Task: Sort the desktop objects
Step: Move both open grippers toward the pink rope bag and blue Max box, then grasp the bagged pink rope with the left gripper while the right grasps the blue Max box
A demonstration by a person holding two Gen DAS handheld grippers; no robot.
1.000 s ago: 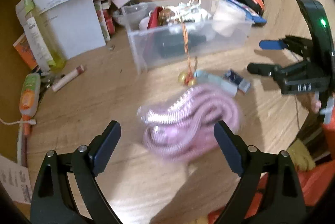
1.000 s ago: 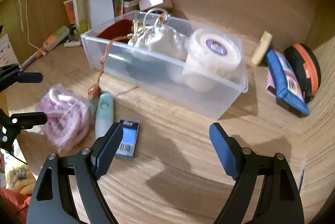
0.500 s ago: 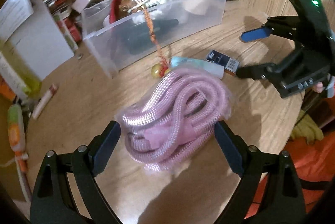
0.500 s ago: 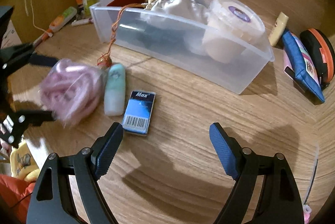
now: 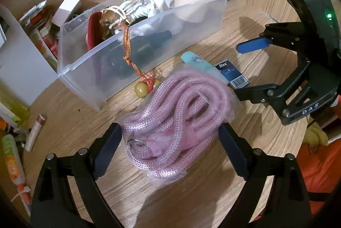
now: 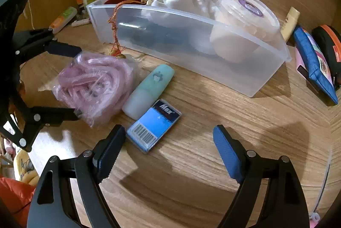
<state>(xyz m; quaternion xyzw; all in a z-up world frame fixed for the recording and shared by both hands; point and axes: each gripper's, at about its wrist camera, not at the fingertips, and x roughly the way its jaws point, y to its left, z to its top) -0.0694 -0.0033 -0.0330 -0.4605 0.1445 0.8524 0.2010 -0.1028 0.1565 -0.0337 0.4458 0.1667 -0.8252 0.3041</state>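
The left gripper (image 5: 170, 142) stands with its jaws wide, one on each side of the pink rope (image 5: 177, 113), which is in a clear bag on the wooden table (image 5: 213, 191). I cannot tell if the pads touch the bag. Behind the rope lie a mint tube (image 5: 196, 60) and a blue box (image 5: 233, 74). The clear bin (image 5: 140, 40) is beyond them. The right gripper (image 5: 249, 70) is spread wide at the right.
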